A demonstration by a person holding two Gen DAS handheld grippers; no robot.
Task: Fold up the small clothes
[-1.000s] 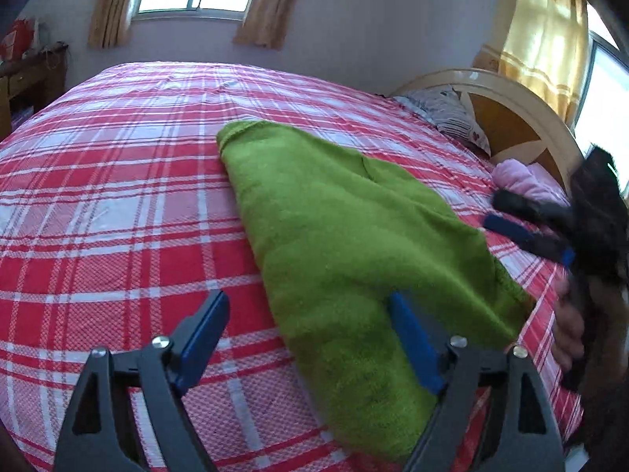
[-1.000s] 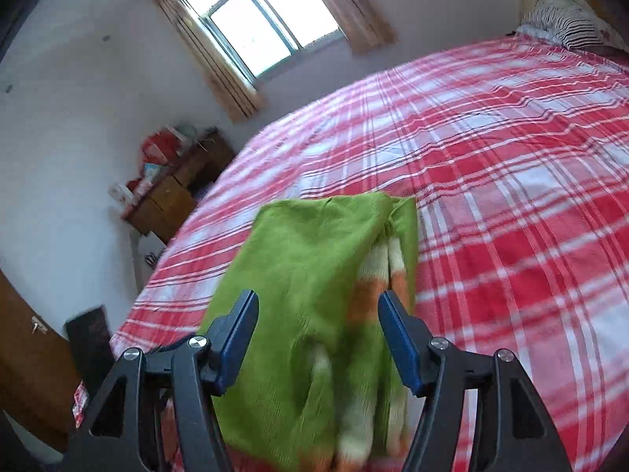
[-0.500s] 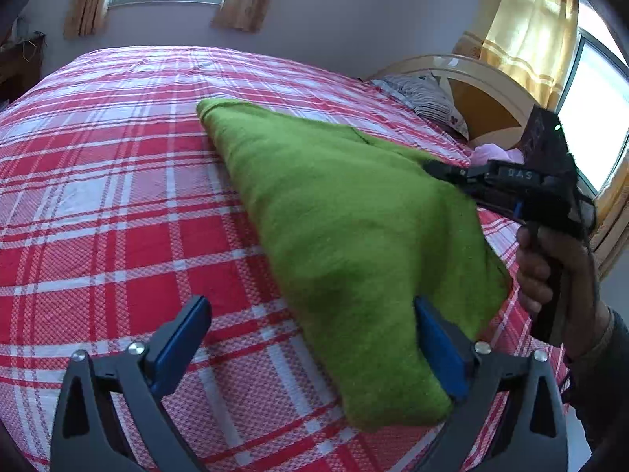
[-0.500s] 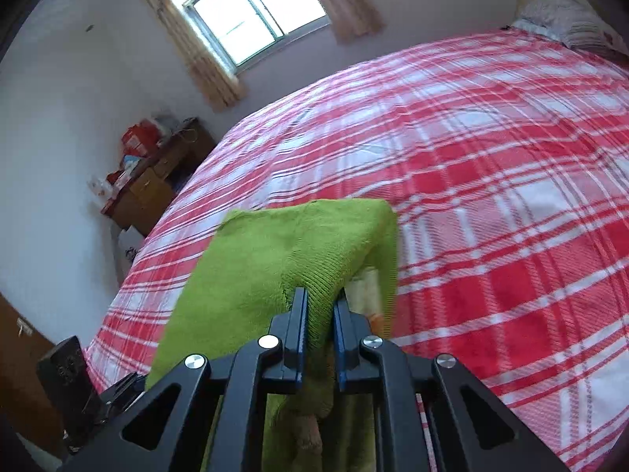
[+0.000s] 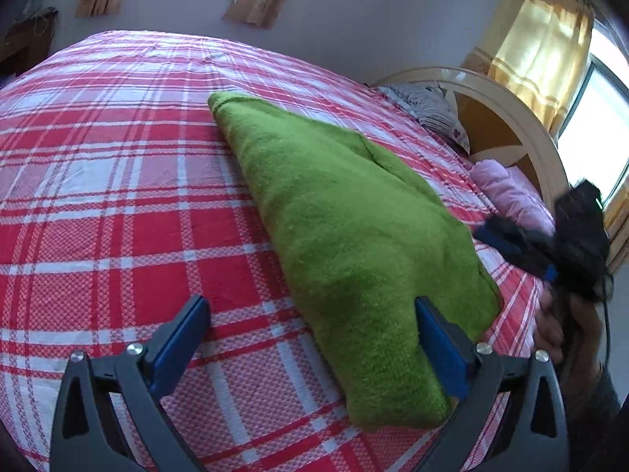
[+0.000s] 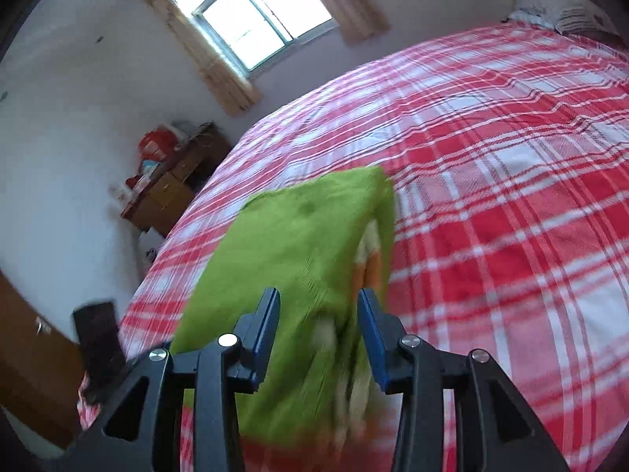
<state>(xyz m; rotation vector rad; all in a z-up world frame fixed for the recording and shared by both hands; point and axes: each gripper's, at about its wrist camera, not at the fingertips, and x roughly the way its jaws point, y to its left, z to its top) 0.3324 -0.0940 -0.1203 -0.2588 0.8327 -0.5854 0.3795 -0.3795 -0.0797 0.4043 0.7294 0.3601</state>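
A folded green knitted garment (image 5: 346, 232) lies on the red plaid bed (image 5: 110, 204). Its white and orange inner layers show at the edge in the right wrist view (image 6: 298, 259). My left gripper (image 5: 310, 334) is open and empty, its right finger against the garment's near corner. My right gripper (image 6: 318, 326) is open, with its fingers on either side of the garment's near edge. It also shows in the left wrist view (image 5: 507, 242) at the garment's right side, blurred.
A pink bundle (image 5: 511, 196) and a striped pillow (image 5: 432, 114) lie by the wooden headboard (image 5: 507, 118). A wooden dresser (image 6: 173, 185) with clutter stands beside the bed. A dark device (image 6: 98, 338) stands at the bed's left edge.
My right gripper was shut on the garment's edge half a second ago and has now opened. The left gripper stayed open and shifted only slightly.
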